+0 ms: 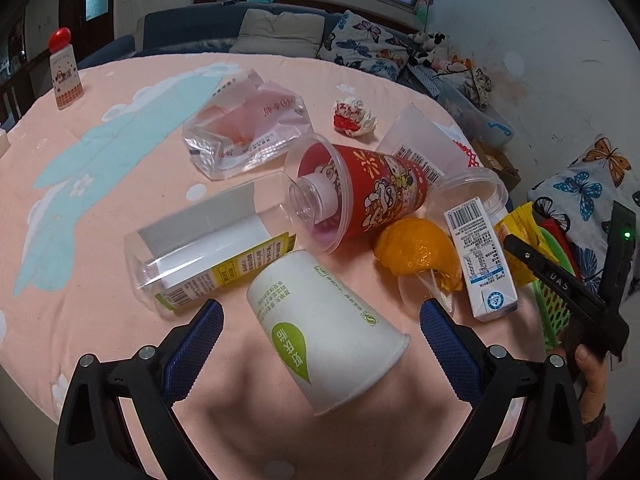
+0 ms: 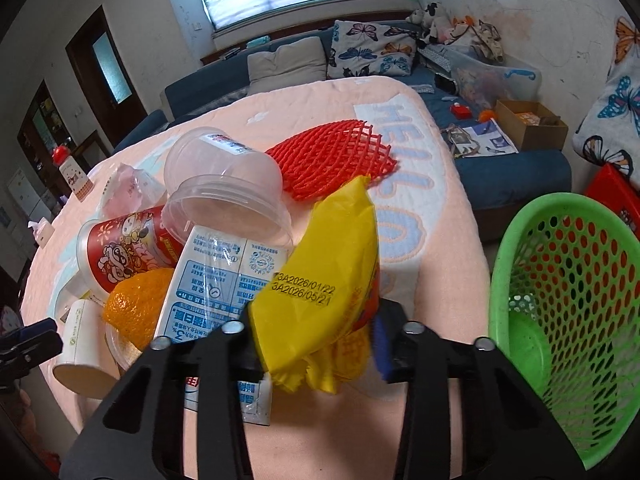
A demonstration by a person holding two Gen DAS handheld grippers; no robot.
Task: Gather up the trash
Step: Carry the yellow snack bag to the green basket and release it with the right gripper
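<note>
Item one, your right gripper: jaws nearly together, clamped on the yellow wrapper, whose long axis runs up and away from you over the tabletop, beside the green basket. Item two, your left gripper: jaws wide apart, straddling the white paper cup, touching nothing. That cup lies on its side among the litter, mouth toward you and rightward, base pointing away toward the red cup.

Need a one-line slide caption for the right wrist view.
Right tongs clamp a yellow wrapper above the littered table, green basket waiting alongside.
</note>
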